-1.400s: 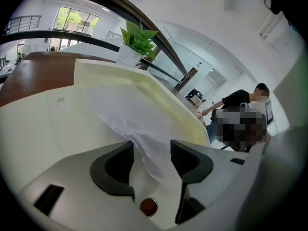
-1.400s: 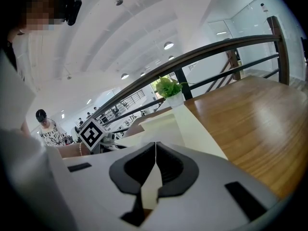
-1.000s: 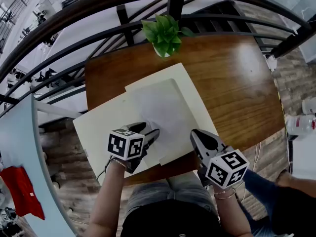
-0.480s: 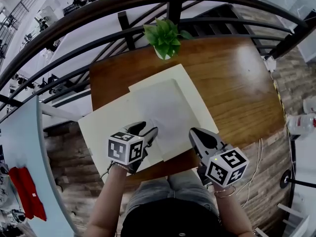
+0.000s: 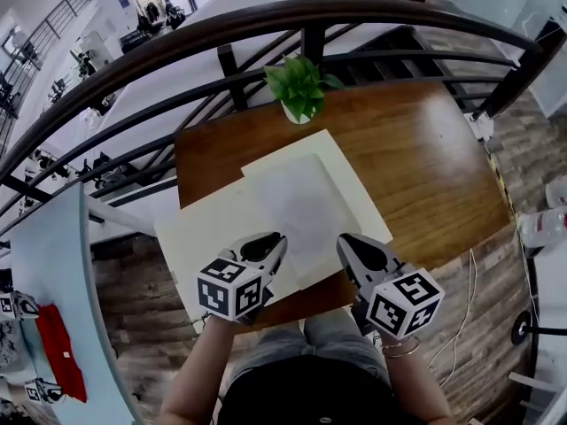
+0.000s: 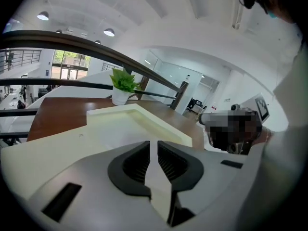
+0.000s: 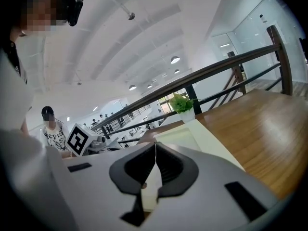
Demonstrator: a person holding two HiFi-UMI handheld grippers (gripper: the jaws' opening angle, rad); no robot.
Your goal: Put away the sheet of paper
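Observation:
A white sheet of paper lies flat inside a shallow cream tray-like folder on the wooden table; a cream flap spreads to its left. My left gripper hovers at the sheet's near left corner, over the flap. Its jaws are closing, and in the left gripper view a slim gap still shows, with nothing visibly pinched. My right gripper sits at the folder's near right edge. Its pads meet in the right gripper view, holding nothing.
A small potted plant stands at the table's far edge, just past the folder. A dark curved railing runs behind the table. On the floor to the right stand a bottle and loose cables.
The left gripper's jaws have gone from wide apart to nearly together, and that gripper has shifted slightly right. The right gripper has barely moved. The paper lies as before.

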